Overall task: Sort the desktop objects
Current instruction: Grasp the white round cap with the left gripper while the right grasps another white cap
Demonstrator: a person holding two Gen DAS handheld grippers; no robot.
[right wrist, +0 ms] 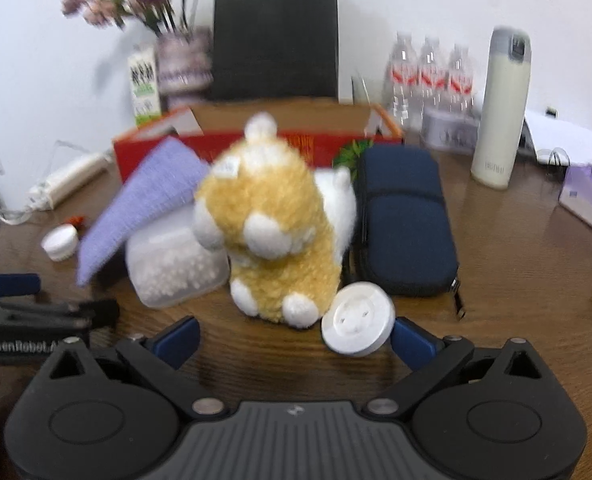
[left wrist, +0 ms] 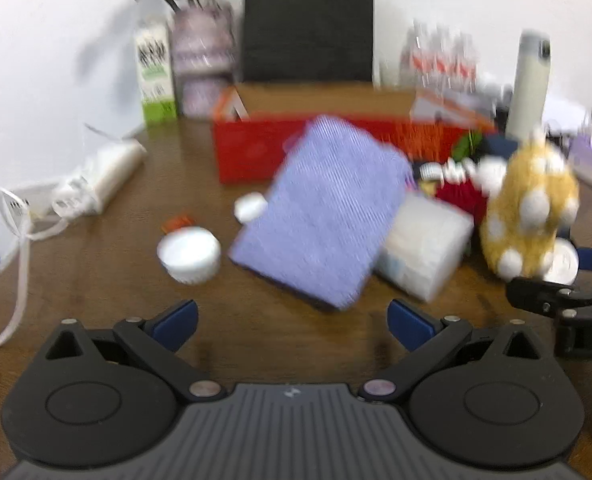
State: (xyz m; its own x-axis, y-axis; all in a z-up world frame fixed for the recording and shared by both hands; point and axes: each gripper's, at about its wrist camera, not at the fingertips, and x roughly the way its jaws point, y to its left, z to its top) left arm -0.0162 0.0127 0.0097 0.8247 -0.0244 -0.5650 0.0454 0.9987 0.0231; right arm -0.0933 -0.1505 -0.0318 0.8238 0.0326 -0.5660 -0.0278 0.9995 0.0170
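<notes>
Both views were motion-blurred. The left gripper (left wrist: 292, 326) stood wide apart, holding nothing, near the purple cloth (left wrist: 324, 208), which leaned on a clear container (left wrist: 424, 244). The right gripper (right wrist: 294, 340) was likewise spread and empty; a white disc (right wrist: 358, 314) touched its right finger. The plush toy (right wrist: 272, 220) partly hid the red box (right wrist: 144, 152) and a navy case (right wrist: 404, 220).

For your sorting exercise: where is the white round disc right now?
In the right wrist view, the white round disc leans by the plush toy, beside the right claw's right fingertip.
</notes>
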